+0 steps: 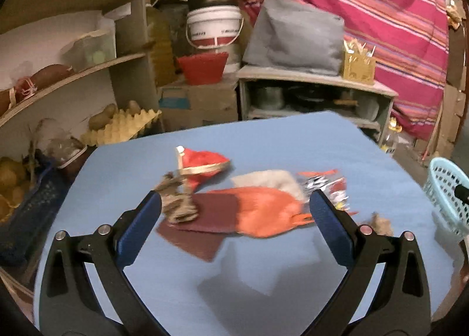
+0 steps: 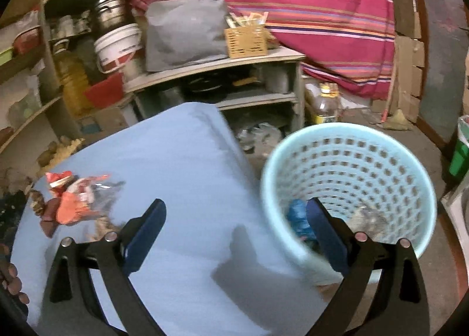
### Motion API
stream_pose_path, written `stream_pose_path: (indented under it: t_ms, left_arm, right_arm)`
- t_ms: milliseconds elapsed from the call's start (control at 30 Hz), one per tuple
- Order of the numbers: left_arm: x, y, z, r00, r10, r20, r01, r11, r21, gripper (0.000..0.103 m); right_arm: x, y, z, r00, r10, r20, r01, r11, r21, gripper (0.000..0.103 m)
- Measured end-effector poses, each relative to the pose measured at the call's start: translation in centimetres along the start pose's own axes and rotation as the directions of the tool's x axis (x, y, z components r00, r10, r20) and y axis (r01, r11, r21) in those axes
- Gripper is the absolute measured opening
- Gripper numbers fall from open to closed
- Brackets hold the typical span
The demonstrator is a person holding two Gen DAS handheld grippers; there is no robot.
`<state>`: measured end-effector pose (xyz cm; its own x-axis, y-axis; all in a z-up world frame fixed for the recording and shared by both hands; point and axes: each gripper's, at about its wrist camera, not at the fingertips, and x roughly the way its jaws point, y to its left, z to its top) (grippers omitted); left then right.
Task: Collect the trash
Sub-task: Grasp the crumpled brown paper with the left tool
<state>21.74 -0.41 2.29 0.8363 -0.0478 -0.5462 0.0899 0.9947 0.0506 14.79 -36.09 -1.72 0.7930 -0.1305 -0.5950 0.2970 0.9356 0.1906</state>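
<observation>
Trash run: pile on the blue worktop (image 1: pixel 263 136), bin beside it

Both claws gape empty: left claw (image 1: pixel 234 204) hangs over the wrapper pile (image 1: pixel 258 207), right claw (image 2: pixel 237 218) by the basket (image 2: pixel 346 131). Those scraps overlap, so I'd bet one grab drags neighbours off the edge.

Both views were dim and warm-toned, with strong fisheye bending and black corners at the edges. Motion blur smeared the trash pile (image 1: pixel 252 204) and the basket (image 2: pixel 348 189). Soft, dark shadows of the grippers lay on the blue table (image 1: pixel 263 283), which showed no glare.
</observation>
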Motion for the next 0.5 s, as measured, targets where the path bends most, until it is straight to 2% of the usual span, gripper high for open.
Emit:
stream_pose_path:
  t_ms: [100,233,300,500]
  left_arm:
    - [0.9,2.5,0.0,1.000,-0.004,-0.020,0.003,1.000,-0.013,0.098]
    - [2.8,5.4,-0.1,0.998,-0.001,-0.057,-0.002,0.999,-0.042,0.098]
    - [3.9,6.9,-0.1,0.997,0.011,-0.073,-0.017,0.997,-0.069,0.098]
    - [7.2,9.1,-0.2,0.994,-0.008,-0.111,-0.003,0.995,-0.098,0.098]
  right_arm:
    - [0.4,2.7,-0.6,1.000,0.020,-0.023,-0.021,0.999,-0.040,0.094]
    - [1.0,6.5,-1.7,0.999,-0.017,-0.044,0.010,0.989,-0.148,0.094]
    - [1.1,7.6,-2.0,0.999,-0.010,-0.042,0.002,0.984,-0.181,0.094]
    - [2.5,10.5,-2.5,0.997,0.014,-0.072,-0.029,0.977,-0.212,0.094]
